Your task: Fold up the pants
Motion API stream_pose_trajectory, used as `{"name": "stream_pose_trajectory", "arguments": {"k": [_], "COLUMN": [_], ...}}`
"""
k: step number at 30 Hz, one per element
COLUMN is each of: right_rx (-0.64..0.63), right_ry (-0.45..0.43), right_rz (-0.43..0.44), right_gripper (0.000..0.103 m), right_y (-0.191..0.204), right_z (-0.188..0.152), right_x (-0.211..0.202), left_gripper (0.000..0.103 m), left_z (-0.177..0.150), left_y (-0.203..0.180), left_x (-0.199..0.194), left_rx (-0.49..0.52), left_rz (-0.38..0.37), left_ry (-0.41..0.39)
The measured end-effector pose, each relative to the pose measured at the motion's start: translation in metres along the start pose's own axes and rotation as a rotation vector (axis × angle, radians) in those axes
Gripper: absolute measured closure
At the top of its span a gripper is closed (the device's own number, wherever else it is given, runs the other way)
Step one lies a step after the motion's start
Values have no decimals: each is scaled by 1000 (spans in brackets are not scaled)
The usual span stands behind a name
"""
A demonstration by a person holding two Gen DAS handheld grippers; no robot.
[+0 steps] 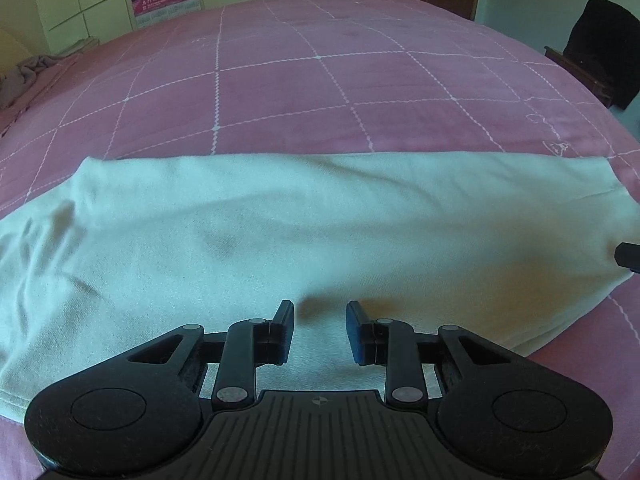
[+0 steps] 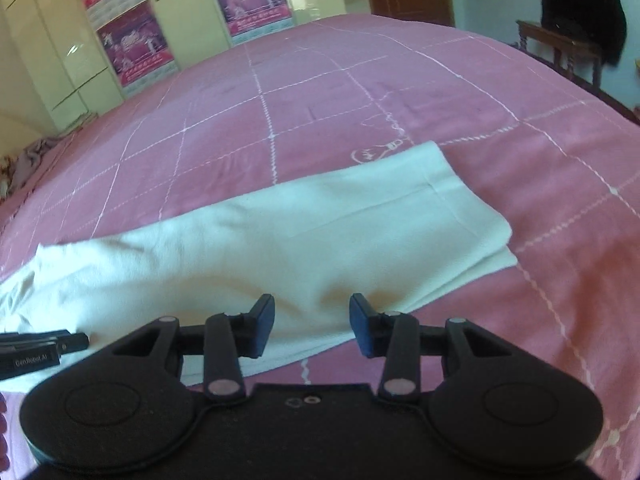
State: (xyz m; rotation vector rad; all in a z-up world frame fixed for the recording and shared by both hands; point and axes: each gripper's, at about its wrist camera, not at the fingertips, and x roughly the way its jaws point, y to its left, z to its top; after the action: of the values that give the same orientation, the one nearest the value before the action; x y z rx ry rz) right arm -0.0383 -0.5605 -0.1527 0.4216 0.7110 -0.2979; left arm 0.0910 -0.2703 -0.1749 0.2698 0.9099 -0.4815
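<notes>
Pants (image 1: 320, 220) lay legs-stacked across mid-frame, both grippers (image 1: 320, 330) (image 2: 312, 328) spread and empty, so next was probably grabbing the hem (image 2: 472, 216).

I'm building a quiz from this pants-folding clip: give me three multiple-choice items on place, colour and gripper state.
1. Where do the pants lie?
A. on the bed cover
B. on a chair
C. on the floor

2. What colour is the bed cover?
A. blue
B. pink with white grid lines
C. plain green

3. How is the right gripper?
A. shut on the pants
B. open, holding nothing
C. out of view

Answers: A, the pale pants lie spread across the cover; B, pink cloth with white lines shows; B, its jaws stand apart over the pants' near edge.
</notes>
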Motion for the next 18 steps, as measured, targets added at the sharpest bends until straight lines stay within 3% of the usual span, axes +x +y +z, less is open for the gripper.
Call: {"name": "stream_pose_trajectory", "arguments": {"k": [8, 11, 17, 18], "right_rx": [266, 361, 422, 440], "right_ry": [-7, -14, -53, -58], "right_rz": [-34, 0, -15, -15], "right_gripper": [55, 56, 67, 77], "right_y": [-58, -72, -77, -78], "right_z": [-3, -5, 4, 5], "right_x": [-6, 0, 22, 27], "left_gripper": [74, 73, 72, 72], "left_z": [8, 2, -3, -4], "left_y": [-34, -47, -58, -60], "left_x": [6, 11, 12, 12], "left_rx": [-2, 27, 45, 45], "left_rz": [-33, 1, 54, 57], "left_ry": [10, 3, -3, -2]}}
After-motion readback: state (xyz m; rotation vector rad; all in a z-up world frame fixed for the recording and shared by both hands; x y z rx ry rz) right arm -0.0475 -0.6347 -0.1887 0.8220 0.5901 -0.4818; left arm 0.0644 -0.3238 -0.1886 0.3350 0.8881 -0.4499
